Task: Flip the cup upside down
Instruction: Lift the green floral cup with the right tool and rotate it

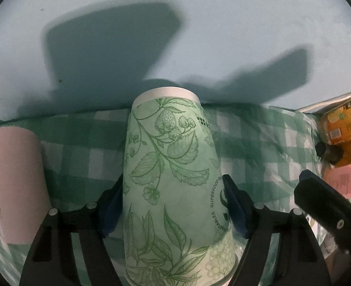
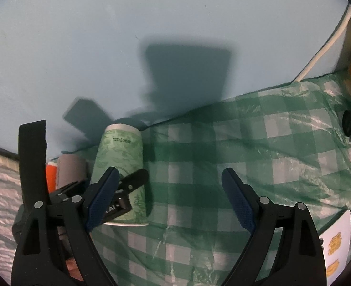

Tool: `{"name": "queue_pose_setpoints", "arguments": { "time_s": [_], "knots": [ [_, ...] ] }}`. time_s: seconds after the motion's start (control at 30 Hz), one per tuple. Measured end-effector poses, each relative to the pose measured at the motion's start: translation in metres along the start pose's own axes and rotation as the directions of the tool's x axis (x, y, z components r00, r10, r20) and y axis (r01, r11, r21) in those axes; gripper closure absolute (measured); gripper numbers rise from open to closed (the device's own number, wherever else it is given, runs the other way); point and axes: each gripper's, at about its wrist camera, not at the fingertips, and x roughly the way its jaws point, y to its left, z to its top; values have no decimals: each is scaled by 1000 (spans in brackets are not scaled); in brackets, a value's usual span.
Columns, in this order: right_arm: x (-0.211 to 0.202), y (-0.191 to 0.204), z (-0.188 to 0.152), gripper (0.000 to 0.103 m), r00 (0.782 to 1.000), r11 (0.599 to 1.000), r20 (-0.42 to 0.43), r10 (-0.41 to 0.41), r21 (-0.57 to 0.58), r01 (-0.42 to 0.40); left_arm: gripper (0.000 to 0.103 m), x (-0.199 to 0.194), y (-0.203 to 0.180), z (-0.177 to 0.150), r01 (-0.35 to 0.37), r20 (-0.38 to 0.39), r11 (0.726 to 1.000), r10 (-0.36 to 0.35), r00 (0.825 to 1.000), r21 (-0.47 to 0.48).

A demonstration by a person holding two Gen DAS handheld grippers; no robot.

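A green paper cup (image 1: 173,178) with leaf and strawberry print stands upside down, rim on the checked cloth (image 1: 75,147). My left gripper (image 1: 175,202) has its blue pads against both sides of the cup. In the right wrist view the same cup (image 2: 121,166) stands at the left with the left gripper (image 2: 127,188) around it. My right gripper (image 2: 168,190) is open and empty over the cloth, just right of the cup.
A pale pink cup (image 1: 15,183) stands left of the green cup, an orange item beside it. Orange and pink drink packages (image 1: 342,131) sit at the right. A light blue wall (image 1: 175,23) rises behind the table. A card (image 2: 337,238) lies at the right.
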Motion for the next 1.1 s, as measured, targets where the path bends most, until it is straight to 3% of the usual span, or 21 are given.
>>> {"name": "queue_pose_setpoints", "arguments": {
  "time_s": [0.27,0.6,0.9,1.1],
  "knots": [
    [-19,8,-18,14,998,998,31,53,-27,-52,26,-46,-3,-38,27,84,996,-34,996,80],
    [-34,39,-59,14,986,978,3,169,-123,-167,26,-78,16,-99,37,102,990,-50,993,133],
    [-22,48,-94,14,979,965,-68,193,-166,-202,26,-75,46,-149,33,89,996,-41,995,83],
    [-4,53,-111,14,978,964,-108,181,-177,-198,26,-59,46,-155,24,61,997,-28,998,78]
  ]
}}
